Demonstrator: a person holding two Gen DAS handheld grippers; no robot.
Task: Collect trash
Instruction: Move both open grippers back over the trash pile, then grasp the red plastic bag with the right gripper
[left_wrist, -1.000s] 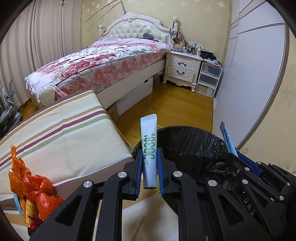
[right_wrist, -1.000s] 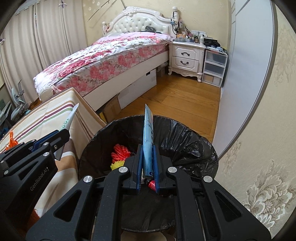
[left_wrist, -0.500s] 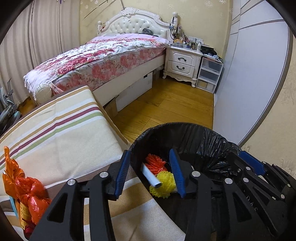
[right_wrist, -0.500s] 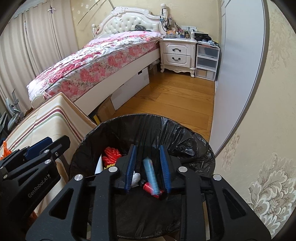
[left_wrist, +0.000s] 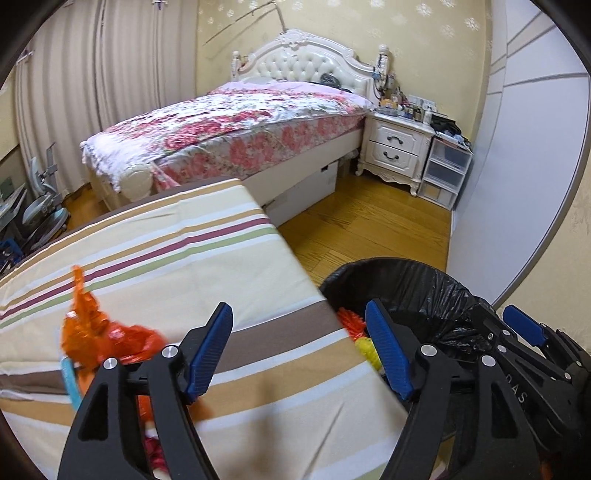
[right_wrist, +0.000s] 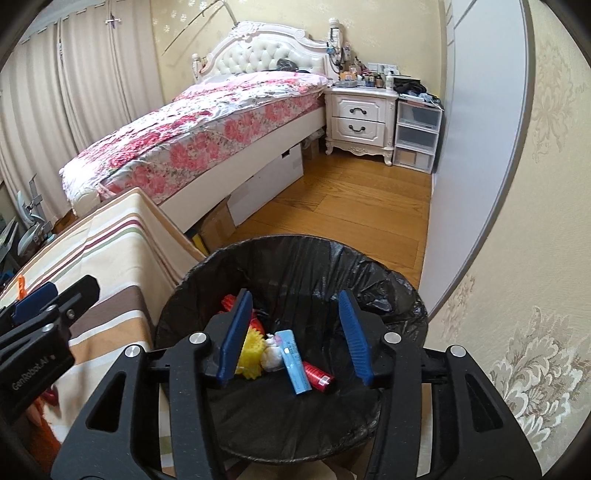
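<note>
A black-lined trash bin (right_wrist: 391, 291) stands beside the striped table (left_wrist: 155, 254). Inside lie a light blue tube (right_wrist: 294, 363), a red cylinder (right_wrist: 319, 377), a yellow spiky ball (right_wrist: 251, 354) and white crumpled paper (right_wrist: 272, 352). My right gripper (right_wrist: 293, 338) hangs over the bin, its jaws opening with nothing between them. My left gripper (left_wrist: 301, 350) is over the table's edge next to the bin (left_wrist: 424, 280), jaws opening and empty. Orange crinkly wrappers (left_wrist: 98, 338) lie on the table left of the left gripper.
A floral bed (right_wrist: 207, 129) fills the far side, with a white nightstand (right_wrist: 360, 118) and plastic drawers (right_wrist: 415, 134) beside it. Wooden floor (right_wrist: 343, 206) lies between bed and wall. Cardboard boxes (right_wrist: 218, 225) sit under the bed near the bin.
Both grippers let go: the white tube dropped from the left and the blue tube from the right into the bin. Both jaws widened. The left gripper shifted left over the table.
</note>
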